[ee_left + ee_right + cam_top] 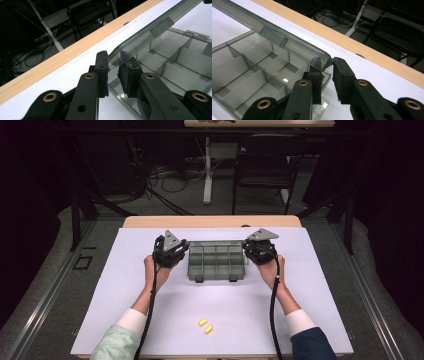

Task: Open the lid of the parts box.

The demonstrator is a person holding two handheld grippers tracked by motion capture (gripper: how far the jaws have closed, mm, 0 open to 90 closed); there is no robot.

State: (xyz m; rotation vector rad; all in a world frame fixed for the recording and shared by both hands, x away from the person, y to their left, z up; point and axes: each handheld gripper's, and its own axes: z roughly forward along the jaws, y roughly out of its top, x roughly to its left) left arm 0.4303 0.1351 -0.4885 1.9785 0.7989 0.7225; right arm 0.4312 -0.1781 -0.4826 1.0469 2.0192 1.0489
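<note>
Worktop (150, 320) carries my clear compartment box (216, 262) at centre, lid (140, 42) tilted up; left gripper (113, 67) at 9 o'clock and right gripper (327, 68) at 3 each pinch a lid corner; two yellow pieces (205, 326) at 6

You have no lettering, label, brand, number or sign to read anywhere here.
</note>
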